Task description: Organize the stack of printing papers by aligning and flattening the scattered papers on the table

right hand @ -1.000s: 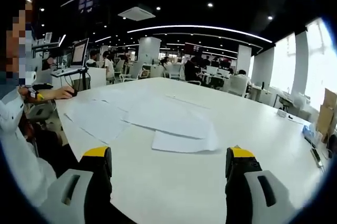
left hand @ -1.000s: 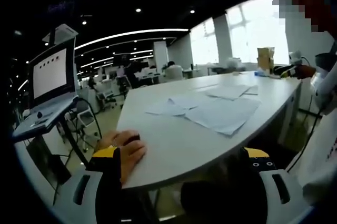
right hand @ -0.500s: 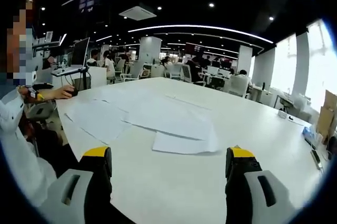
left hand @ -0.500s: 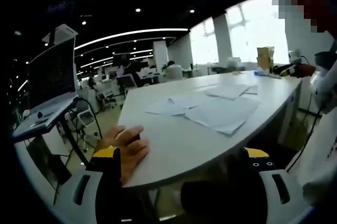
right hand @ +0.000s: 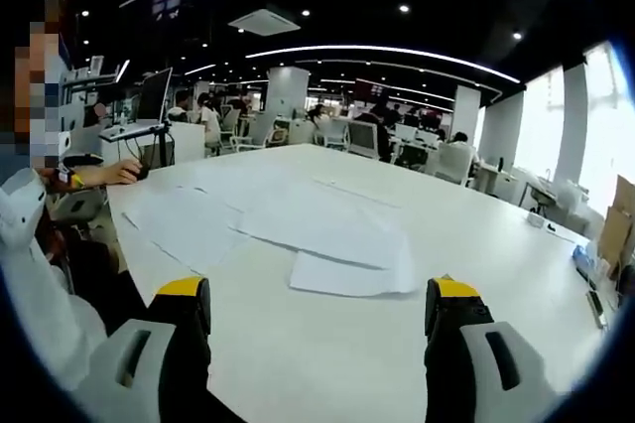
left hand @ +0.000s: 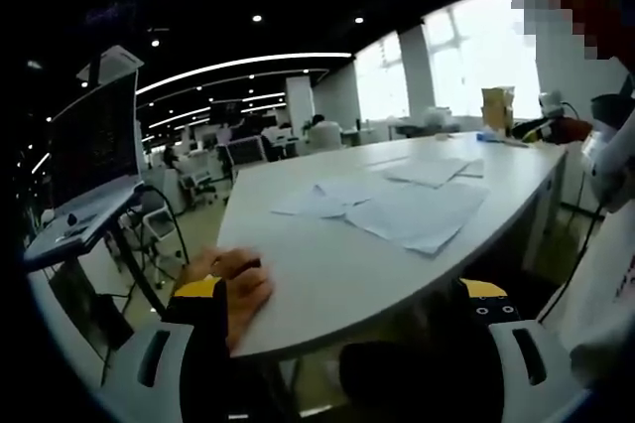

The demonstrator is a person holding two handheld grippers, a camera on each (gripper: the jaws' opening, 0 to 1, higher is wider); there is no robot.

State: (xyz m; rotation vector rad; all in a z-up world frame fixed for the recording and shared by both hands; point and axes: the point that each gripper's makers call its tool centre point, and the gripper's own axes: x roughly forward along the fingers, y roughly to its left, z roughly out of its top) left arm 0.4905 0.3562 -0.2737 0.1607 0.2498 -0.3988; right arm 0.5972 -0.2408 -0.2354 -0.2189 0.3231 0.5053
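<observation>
Several white printing papers (right hand: 298, 229) lie scattered and overlapping on the white table (right hand: 476, 244). In the left gripper view the same papers (left hand: 397, 210) lie spread across the table's middle (left hand: 327, 274). My right gripper (right hand: 322, 319) is held above the table's near edge, a little short of the papers, open with nothing between its yellow-tipped fingers. My left gripper (left hand: 342, 294) stays low at the table's edge, well short of the papers, its jaws wide apart and empty.
A hand (left hand: 233, 279) rests on a mouse at the table's corner. A laptop (left hand: 94, 160) stands on a stand beside the table. Cardboard boxes (left hand: 499, 110) stand at the far end. Office chairs and desks fill the background.
The laptop screen went from lit to dark. The hand on the mouse lifted its fingers and curled them down again. Both grippers barely moved.
</observation>
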